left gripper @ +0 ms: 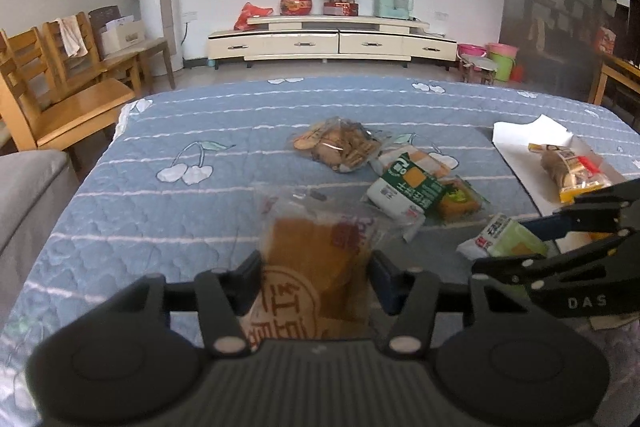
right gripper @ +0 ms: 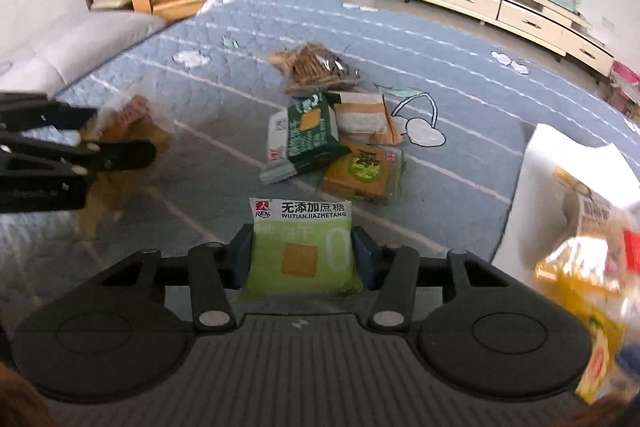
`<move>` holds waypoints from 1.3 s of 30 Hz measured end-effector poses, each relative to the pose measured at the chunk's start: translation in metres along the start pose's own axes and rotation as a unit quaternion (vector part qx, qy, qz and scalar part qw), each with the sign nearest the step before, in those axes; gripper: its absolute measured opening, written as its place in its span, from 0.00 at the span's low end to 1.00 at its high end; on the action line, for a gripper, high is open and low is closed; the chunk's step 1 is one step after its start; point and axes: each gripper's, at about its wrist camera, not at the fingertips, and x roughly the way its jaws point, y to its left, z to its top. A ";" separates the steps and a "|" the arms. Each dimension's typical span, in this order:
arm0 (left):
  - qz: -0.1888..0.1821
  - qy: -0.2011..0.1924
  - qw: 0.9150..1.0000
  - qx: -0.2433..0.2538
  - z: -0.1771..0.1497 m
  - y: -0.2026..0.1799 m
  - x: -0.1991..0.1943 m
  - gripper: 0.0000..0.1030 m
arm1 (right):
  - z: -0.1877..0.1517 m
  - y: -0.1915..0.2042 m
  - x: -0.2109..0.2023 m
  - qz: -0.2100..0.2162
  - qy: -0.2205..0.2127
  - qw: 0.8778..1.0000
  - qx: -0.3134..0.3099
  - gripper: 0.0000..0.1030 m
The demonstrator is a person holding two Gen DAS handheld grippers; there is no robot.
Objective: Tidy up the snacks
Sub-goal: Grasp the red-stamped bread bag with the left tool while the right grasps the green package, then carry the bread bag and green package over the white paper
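Note:
My left gripper (left gripper: 314, 277) is shut on a clear-wrapped brown cake packet (left gripper: 316, 259) with red print, held above the blue quilted table (left gripper: 160, 219). My right gripper (right gripper: 303, 253) is shut on a light green cracker packet (right gripper: 302, 247); it also shows in the left wrist view (left gripper: 506, 241). On the table lie a clear bag of biscuits (left gripper: 338, 145), a dark green cracker packet (left gripper: 406, 189), an orange-and-white packet (right gripper: 362, 113) and an orange-green wrapped cake (left gripper: 458, 203). A white tray (left gripper: 516, 137) at the right holds wrapped snacks (left gripper: 570, 167).
Wooden chairs (left gripper: 60, 83) stand at the table's far left. A grey cushion (left gripper: 28, 195) lies along the left edge. A cream TV cabinet (left gripper: 332, 41) with red jars stands against the far wall. Pink and green buckets (left gripper: 500, 61) sit on the floor.

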 end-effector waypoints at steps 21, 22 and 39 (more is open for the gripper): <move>-0.007 -0.048 0.999 -0.015 -0.003 -0.045 -0.071 0.52 | -0.034 0.001 -0.101 -0.049 -0.067 0.996 0.037 0.61; -0.008 -0.049 0.999 -0.014 -0.003 -0.048 -0.074 0.52 | -0.035 -0.001 -0.105 -0.052 -0.070 0.995 0.040 0.61; -0.022 -0.070 0.997 0.011 0.007 -0.097 -0.101 0.52 | -0.058 -0.022 -0.167 -0.089 -0.116 0.987 0.071 0.61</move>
